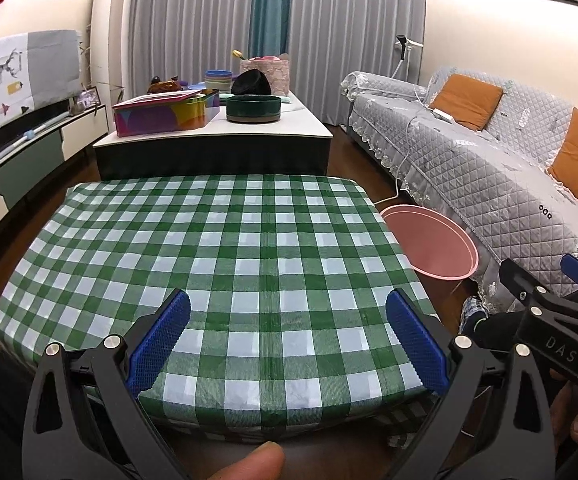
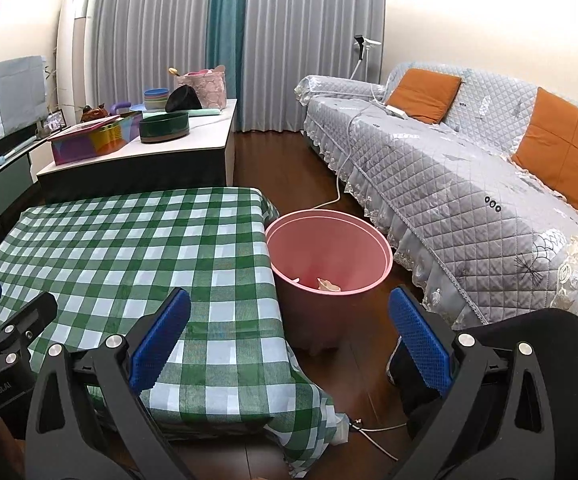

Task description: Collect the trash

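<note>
Right wrist view: right gripper (image 2: 289,320) spread wide, empty, low in frame above floor. Centre frame, pink bin (image 2: 369,280) beside checked table (image 2: 129,248), pale trash scraps (image 2: 328,285) lying inside. Left wrist view: left gripper (image 1: 288,320) likewise released, over tablecloth.

We see a low table (image 1: 217,248) under a green-and-white checked cloth (image 2: 129,248). Just beside its right edge, a pink bin (image 2: 329,248) stands on the dark wooden floor (image 2: 365,376).

Bin (image 2: 329,256) contents mostly hidden (pale scraps).
</note>
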A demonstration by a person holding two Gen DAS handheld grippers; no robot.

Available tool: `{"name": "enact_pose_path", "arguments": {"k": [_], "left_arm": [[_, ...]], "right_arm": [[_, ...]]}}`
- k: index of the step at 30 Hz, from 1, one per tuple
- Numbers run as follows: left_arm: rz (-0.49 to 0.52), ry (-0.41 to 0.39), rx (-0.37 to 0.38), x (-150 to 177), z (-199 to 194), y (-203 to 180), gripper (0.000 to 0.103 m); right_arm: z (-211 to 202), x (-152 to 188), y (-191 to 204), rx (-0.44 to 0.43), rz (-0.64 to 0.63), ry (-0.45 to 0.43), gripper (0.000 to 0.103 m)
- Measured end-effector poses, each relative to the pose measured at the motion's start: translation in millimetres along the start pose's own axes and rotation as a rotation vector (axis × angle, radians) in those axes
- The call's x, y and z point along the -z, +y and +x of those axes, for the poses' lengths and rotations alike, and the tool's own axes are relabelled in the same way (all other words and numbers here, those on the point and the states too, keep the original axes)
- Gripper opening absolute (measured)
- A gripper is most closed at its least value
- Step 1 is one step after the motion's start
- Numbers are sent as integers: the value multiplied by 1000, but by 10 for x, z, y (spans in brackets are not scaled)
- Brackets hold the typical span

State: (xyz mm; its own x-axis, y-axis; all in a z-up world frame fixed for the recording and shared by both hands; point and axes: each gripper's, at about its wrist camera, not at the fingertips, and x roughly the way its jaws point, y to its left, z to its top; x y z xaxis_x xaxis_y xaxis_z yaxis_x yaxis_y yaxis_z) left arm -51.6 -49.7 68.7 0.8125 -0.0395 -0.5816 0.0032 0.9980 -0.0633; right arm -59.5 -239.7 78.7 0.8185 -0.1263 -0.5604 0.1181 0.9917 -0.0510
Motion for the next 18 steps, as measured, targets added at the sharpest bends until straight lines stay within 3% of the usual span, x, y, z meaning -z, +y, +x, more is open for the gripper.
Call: {"name": "enact_pose_path", "arguments": {"k": [18], "left_arm": [[4, 8, 3, 14, 9, -35, 95]], "right_arm": [[0, -1, -4, 2, -1, 0, 98]]}}
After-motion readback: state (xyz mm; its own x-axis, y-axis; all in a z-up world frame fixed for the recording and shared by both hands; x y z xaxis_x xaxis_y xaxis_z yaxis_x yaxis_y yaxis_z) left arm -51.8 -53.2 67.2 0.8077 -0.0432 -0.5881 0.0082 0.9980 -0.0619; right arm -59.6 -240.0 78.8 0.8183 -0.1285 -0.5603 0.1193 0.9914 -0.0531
